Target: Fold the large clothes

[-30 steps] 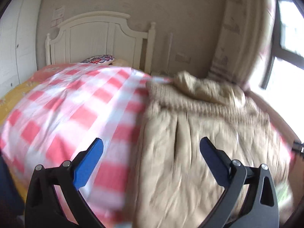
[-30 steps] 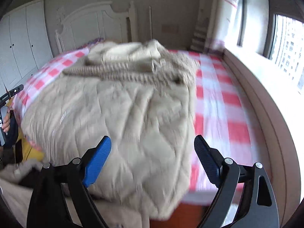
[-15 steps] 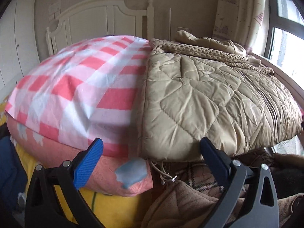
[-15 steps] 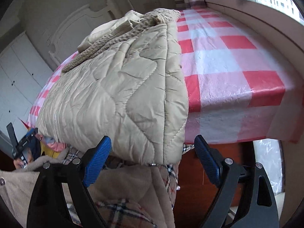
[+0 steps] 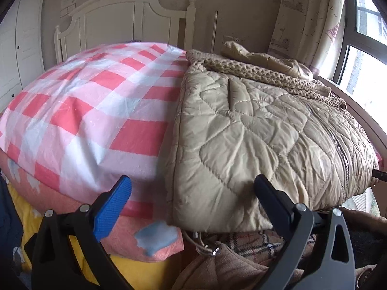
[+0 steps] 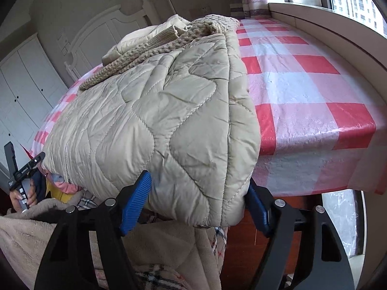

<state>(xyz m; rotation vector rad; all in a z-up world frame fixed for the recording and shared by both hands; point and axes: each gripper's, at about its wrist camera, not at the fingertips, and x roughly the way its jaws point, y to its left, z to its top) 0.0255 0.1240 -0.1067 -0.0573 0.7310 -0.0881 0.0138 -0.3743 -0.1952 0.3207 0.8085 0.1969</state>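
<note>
Lying across the red-and-white checked bed cover (image 6: 302, 91), your beige quilted zip-up jacket (image 6: 169, 120) hangs its hem over the bed's near edge, with a tan cable-knit sweater (image 5: 266, 72) bunched at its far end. Your right gripper (image 6: 197, 201) is closing, the jacket's lower corner between its blue pads, which sit right against the fabric. Your left gripper (image 5: 191, 194) stands wide open around the jacket's other lower corner, gripping nothing. Below the hem lies a plaid-lined brown garment (image 5: 241, 246). Behind stands a white headboard (image 5: 121, 17).
</note>
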